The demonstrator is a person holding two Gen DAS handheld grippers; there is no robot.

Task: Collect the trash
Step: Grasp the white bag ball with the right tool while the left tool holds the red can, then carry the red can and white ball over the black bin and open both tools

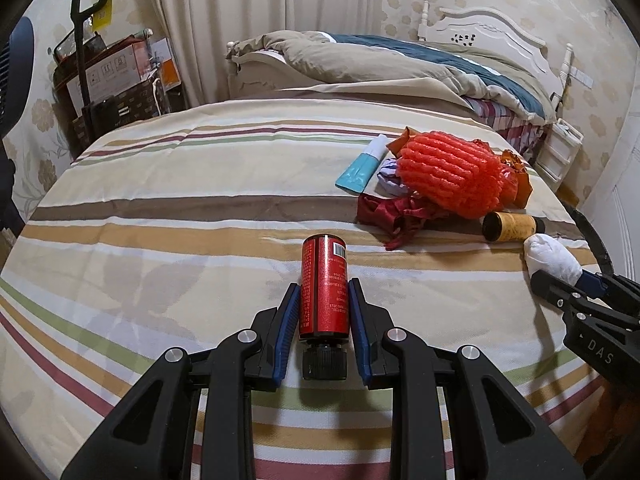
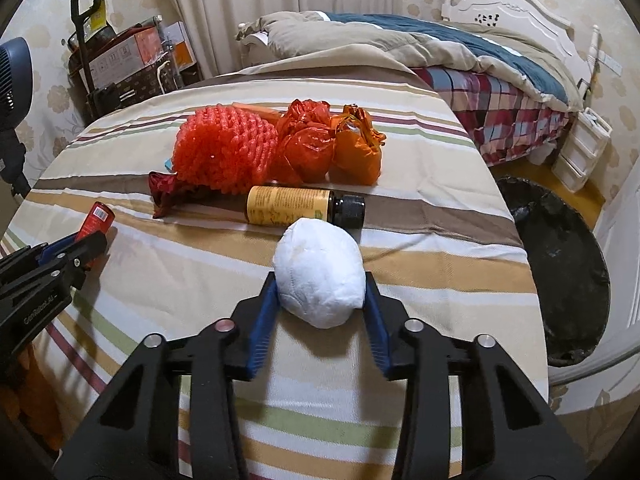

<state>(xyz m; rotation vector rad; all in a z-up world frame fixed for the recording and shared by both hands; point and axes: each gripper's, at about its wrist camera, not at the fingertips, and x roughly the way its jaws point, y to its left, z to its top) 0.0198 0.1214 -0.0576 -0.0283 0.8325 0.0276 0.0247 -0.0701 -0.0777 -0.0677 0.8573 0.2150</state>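
A red bottle (image 1: 323,264) with a black cap lies along the jaws of my left gripper (image 1: 324,284), which is shut on its sides just above the striped cloth (image 1: 160,208). My right gripper (image 2: 321,278) is shut on a white crumpled wad (image 2: 316,256), its blue pads pressing both sides. Beyond the wad lie a yellow-labelled bottle (image 2: 292,210), an orange foam net (image 2: 226,152), two knotted orange bags (image 2: 308,144) and a dark red wrapper (image 2: 164,192). A teal and white tube (image 1: 360,168) sits behind the net. The right wrist view shows the left gripper (image 2: 92,244) at the left edge.
A black-lined bin (image 2: 560,272) stands on the floor right of the striped surface. A bed with rumpled covers (image 2: 460,52) is behind, white drawers (image 2: 580,148) beside it. Boxes and a trolley handle (image 1: 86,40) fill the far left corner.
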